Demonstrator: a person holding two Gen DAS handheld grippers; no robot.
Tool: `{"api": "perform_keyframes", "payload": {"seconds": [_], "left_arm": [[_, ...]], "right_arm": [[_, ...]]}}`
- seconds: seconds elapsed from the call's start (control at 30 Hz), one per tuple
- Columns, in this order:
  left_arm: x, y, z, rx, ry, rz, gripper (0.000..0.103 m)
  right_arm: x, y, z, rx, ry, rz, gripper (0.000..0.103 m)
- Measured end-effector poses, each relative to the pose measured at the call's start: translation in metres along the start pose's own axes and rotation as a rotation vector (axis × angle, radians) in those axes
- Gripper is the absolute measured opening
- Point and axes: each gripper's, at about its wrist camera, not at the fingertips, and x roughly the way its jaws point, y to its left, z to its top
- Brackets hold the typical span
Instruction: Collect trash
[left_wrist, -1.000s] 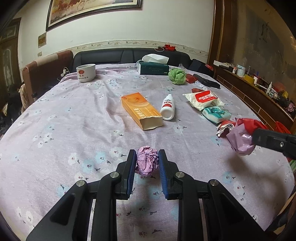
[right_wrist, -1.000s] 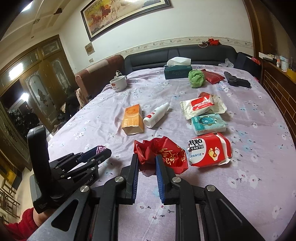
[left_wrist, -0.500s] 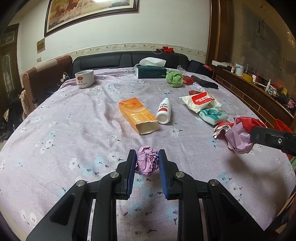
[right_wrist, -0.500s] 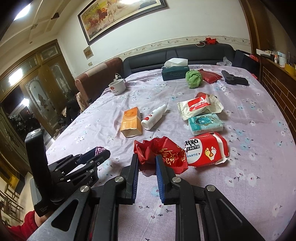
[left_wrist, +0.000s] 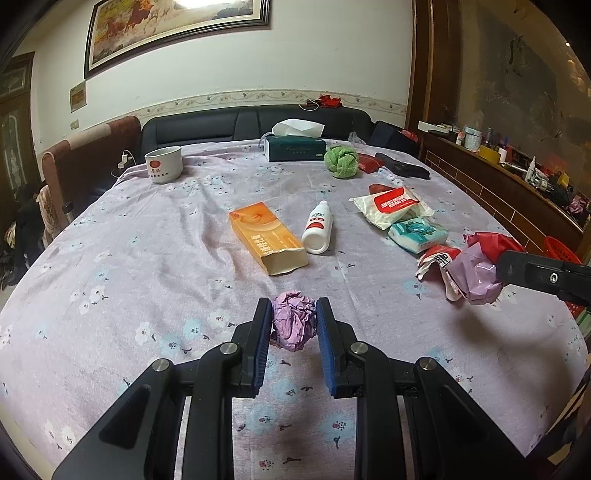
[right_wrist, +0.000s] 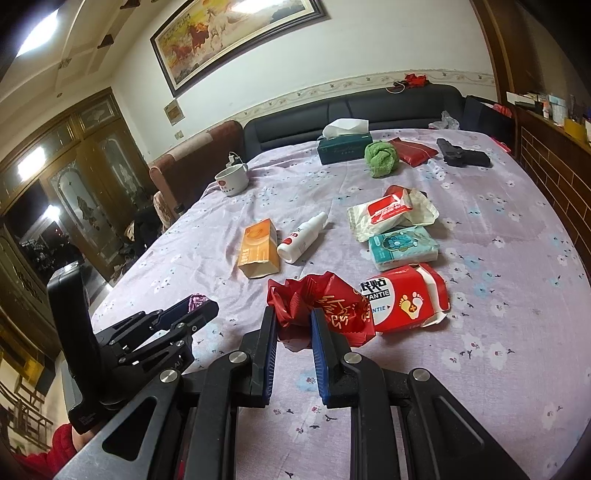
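In the left wrist view, bare floral cloth of the table (left_wrist: 122, 273) is seen left of the orange box (left_wrist: 266, 242); the left gripper (left_wrist: 294, 322) has its jaws clamped on a purple paper ball (left_wrist: 294, 324) nearer than the box. In the right wrist view, the red wrapper (right_wrist: 325, 308) right of the box is pinched by the right gripper (right_wrist: 293, 325), a red sleeve (right_wrist: 55, 448) showing only here
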Motion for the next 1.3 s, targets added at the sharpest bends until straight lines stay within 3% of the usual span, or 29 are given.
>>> {"api": "perform_keyframes", "payload": {"seconds": [0.5, 0.8, 1.03, 1.3], "left_arm": [[-0.006, -0.015, 0.009, 0.028, -0.015, -0.013, 0.023], [-0.014, -0.037, 0.027, 0.050, -0.028, -0.097, 0.023], [-0.015, -0.093, 0.051, 0.114, -0.005, -0.282, 0.023], [-0.010, -0.199, 0.080, 0.217, 0.036, -0.541, 0.023]], "right_arm": [[-0.013, -0.020, 0.004, 0.034, -0.018, -0.041, 0.019], [-0.049, -0.058, 0.010, 0.095, -0.080, -0.133, 0.019], [-0.094, -0.102, 0.011, 0.180, -0.162, -0.194, 0.019], [-0.178, -0.187, -0.001, 0.367, -0.306, -0.309, 0.019]]}}
